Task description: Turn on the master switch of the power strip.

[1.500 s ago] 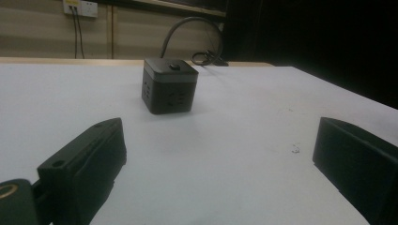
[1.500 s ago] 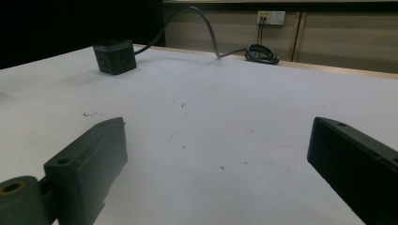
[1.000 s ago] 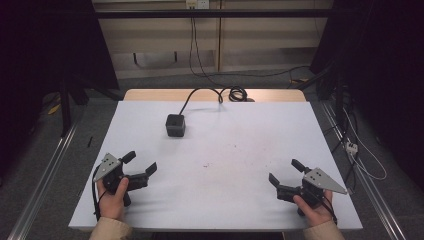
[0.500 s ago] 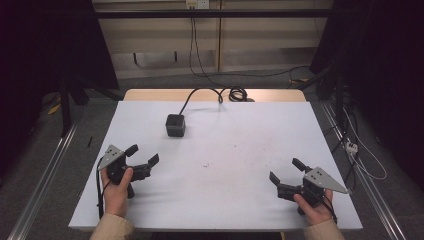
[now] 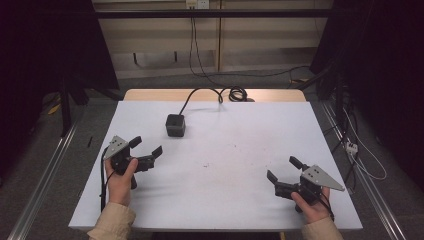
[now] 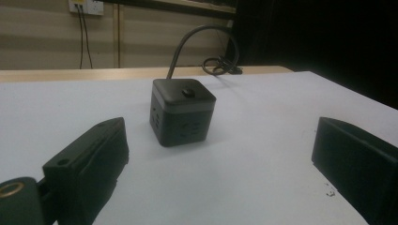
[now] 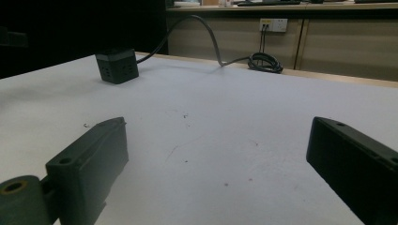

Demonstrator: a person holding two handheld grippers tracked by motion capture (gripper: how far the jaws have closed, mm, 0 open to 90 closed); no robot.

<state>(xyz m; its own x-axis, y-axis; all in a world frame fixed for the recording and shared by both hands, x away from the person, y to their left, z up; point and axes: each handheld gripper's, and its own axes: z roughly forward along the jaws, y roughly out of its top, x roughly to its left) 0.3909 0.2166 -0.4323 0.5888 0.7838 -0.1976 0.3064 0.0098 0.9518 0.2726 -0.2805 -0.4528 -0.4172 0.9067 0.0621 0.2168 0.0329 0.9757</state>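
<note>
Black jaws frame what we see first: our right gripper (image 5: 282, 176) rests low at the near right edge of the white table (image 5: 250, 150), jaws spread wide with nothing between them, likely parked there while the other hand works. Our left gripper (image 5: 146, 148) sits at the near left, also wide open and empty, and it is angled toward the far middle of the table, which suggests we are lining it up for a reach. Beyond it stands the black cube-shaped power block (image 6: 182, 111), upright on the table, centred between the left jaws in the left gripper view but well short of them, not touched. Its cable (image 5: 200, 95) runs off the back of the table to a coil (image 5: 237, 93) on the wooden edge.
</note>
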